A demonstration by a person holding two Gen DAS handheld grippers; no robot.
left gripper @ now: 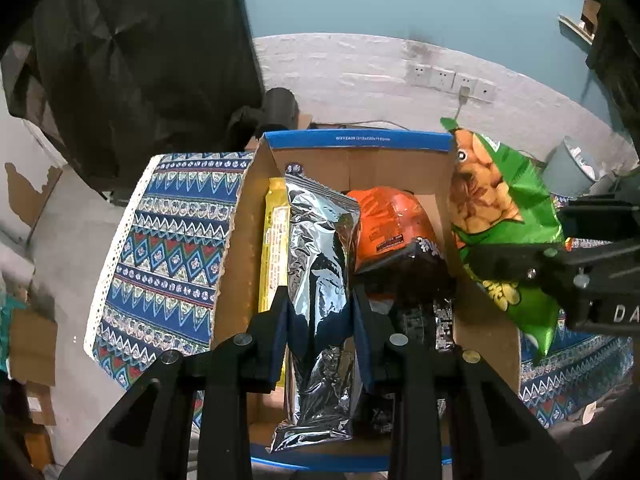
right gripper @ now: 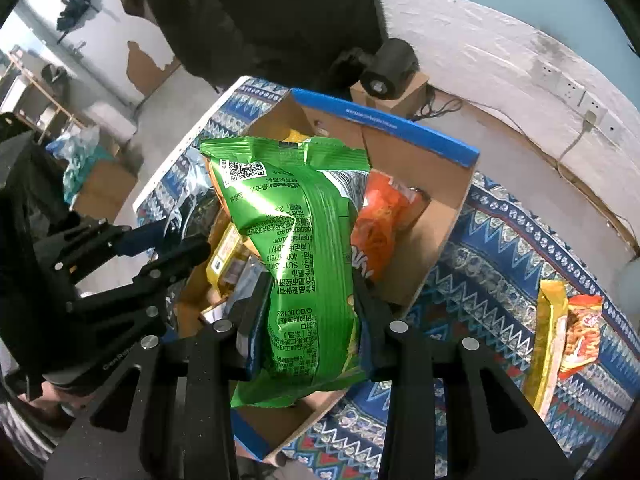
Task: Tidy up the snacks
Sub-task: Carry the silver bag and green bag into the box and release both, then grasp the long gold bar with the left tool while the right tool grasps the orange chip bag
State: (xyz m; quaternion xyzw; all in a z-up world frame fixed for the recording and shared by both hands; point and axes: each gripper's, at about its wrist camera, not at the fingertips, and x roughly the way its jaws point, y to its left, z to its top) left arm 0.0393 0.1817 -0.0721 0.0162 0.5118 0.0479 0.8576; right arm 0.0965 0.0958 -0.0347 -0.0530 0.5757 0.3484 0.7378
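Holding, left wrist view: the left gripper [left gripper: 320,312] is clenched on a silver packet [left gripper: 320,280], one finger on each long side, above the open cardboard box [left gripper: 356,142].
Packet's lie, left wrist view: its long axis runs straight ahead between the fingers, the crimped top end pointing away toward the far wall of the box, the other end back past the fingers.
Neighbours, left wrist view: a yellow packet [left gripper: 274,248] lies just left of the fingers, an orange bag [left gripper: 388,224] ahead to the right, and a dark packet [left gripper: 424,276] just right.
Doing it well, left wrist view: I judge the silver packet should go down into the gap between yellow and dark, kept parallel to them.
Holding, right wrist view: the right gripper [right gripper: 308,308] is grasping a green bag [right gripper: 296,240] across its lower half, over the box's near edge.
Bag's lie, right wrist view: long axis runs forward and up, the sealed end with the square code pointing away.
Doing it well, right wrist view: the left gripper sits close on the left, so I would wait for it to clear.
Left over, right wrist view: a yellow-and-orange packet [right gripper: 568,328] lies on the patterned cloth [right gripper: 500,248], well to the right.
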